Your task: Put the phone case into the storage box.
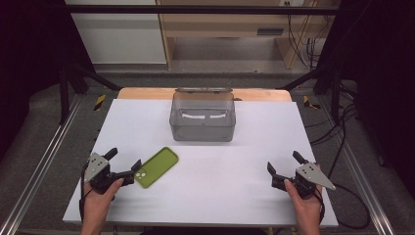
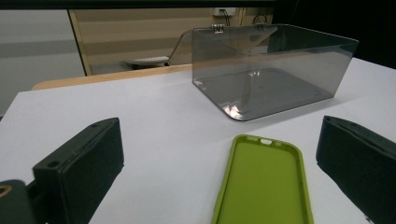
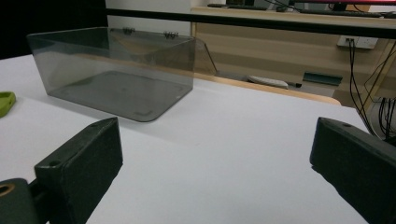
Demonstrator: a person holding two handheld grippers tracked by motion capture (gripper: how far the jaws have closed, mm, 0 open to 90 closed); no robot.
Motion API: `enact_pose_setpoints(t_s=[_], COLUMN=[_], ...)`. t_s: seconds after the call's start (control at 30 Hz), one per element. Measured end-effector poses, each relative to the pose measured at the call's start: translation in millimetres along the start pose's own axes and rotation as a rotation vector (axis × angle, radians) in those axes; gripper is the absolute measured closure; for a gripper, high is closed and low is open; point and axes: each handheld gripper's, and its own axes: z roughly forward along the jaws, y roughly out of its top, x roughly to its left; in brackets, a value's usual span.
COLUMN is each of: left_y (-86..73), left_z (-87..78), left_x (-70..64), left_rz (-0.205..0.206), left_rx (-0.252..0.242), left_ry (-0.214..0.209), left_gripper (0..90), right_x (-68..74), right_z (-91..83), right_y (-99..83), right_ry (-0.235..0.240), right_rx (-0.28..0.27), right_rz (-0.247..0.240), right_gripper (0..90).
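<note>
A lime green phone case (image 1: pixel 156 167) lies flat on the white table (image 1: pixel 235 196), hollow side up in the left gripper view (image 2: pixel 261 186). My left gripper (image 1: pixel 124 162) is open, its jaws spread on either side of the case's near end without touching it (image 2: pixel 219 172). A clear grey plastic box (image 1: pixel 202 116) with its hinged lid swung back stands empty at the table's middle back (image 2: pixel 268 70) (image 3: pixel 116 74). My right gripper (image 1: pixel 284 162) rests open near the front right, nothing between its jaws (image 3: pixel 215 168). The case's tip shows at the far left of the right gripper view (image 3: pixel 5 102).
The table's wooden far edge (image 1: pixel 254 94) runs behind the box. Metal frame rails (image 1: pixel 44 156) flank the table, and cables (image 1: pixel 342 122) trail on the floor at the right. A wooden cabinet (image 1: pixel 220 24) stands beyond.
</note>
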Motion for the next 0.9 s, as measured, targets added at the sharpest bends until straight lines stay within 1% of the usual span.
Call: enact_pose_setpoints(t_s=[0.07,0.1,0.13,0.17,0.2,0.23,0.3,0.4,0.47,0.53,0.57,0.6,0.63,0.67,0.7,0.73,0.8,0.83,0.87,0.9], left_y=[1.1,1.1,2.5,3.7,5.3,5.3,13.0,22.8,30.0,35.5,37.7,37.7,41.5,43.1,43.1,43.9,42.3,42.3,40.1,39.3], left_z=[-1.4,-1.4,-3.4,-3.9,-3.8,-3.8,-0.3,9.1,18.8,28.5,33.1,33.1,42.3,46.6,46.6,55.2,64.1,64.1,72.1,75.8], left_x=[-4.1,-4.1,-8.8,-10.8,-12.5,-12.5,-18.1,-26.4,-35.3,-42.2,-44.7,-44.7,-50.7,-54.2,-54.2,-59.7,-62.6,-62.6,-64.9,-66.1], left_rz=[-0.001,-0.001,0.014,0.023,0.032,0.032,0.050,0.055,0.076,0.093,0.095,0.095,0.121,0.150,0.150,0.177,0.159,0.159,0.164,0.158], left_rx=[0.005,0.005,0.004,0.005,0.004,0.004,0.019,0.070,0.094,0.137,0.156,0.156,0.203,0.224,0.224,0.256,0.284,0.284,0.310,0.322], left_ry=[-0.001,-0.001,-0.004,-0.006,-0.008,-0.008,-0.004,-0.011,-0.054,-0.065,-0.077,-0.077,-0.088,-0.089,-0.089,-0.105,-0.129,-0.129,-0.130,-0.132], left_gripper=[0.9,0.9,0.9,0.8,0.8,0.8,0.7,0.7,0.9,1.6,1.6,1.6,1.6,1.6,1.6,1.7,1.8,2.0,2.2,2.6], right_x=[-0.2,-0.2,-0.8,-0.8,-0.6,-0.1,0.6,0.4,-0.5,-1.5,-2.2,-3.2,-4.6,-5.7,-6.9,-7.7,-8.4,-8.7,-8.3,-7.8], right_z=[0.7,0.7,2.5,3.2,4.1,4.8,6.1,7.1,5.7,3.3,2.4,1.4,0.5,-0.5,-1.3,-1.8,-1.7,-1.5,-1.7,-1.8], right_y=[-1.1,-1.1,-0.5,-0.1,0.6,1.0,1.0,1.8,2.5,2.5,2.3,2.1,2.0,2.1,2.4,2.4,1.4,1.2,1.3,1.4], right_ry=[-0.003,-0.003,-0.007,-0.007,-0.004,0.000,0.004,0.008,0.004,0.005,0.003,-0.004,-0.007,-0.010,-0.015,-0.017,-0.019,-0.020,-0.019,-0.019], right_rx=[0.007,0.007,-0.001,-0.004,-0.009,-0.009,-0.006,-0.011,-0.015,-0.017,-0.016,-0.014,-0.015,-0.020,-0.025,-0.027,-0.019,-0.019,-0.020,-0.020], right_rz=[-0.004,-0.004,0.011,0.014,0.015,0.013,0.011,0.002,-0.001,0.006,0.000,-0.003,0.002,0.015,0.019,0.019,0.019,0.016,0.020,0.019], right_gripper=[2.7,2.7,2.8,2.8,2.8,2.9,2.8,2.9,2.7,2.7,2.7,2.6,2.6,2.6,2.6,2.6,2.5,2.6,2.6,2.6])
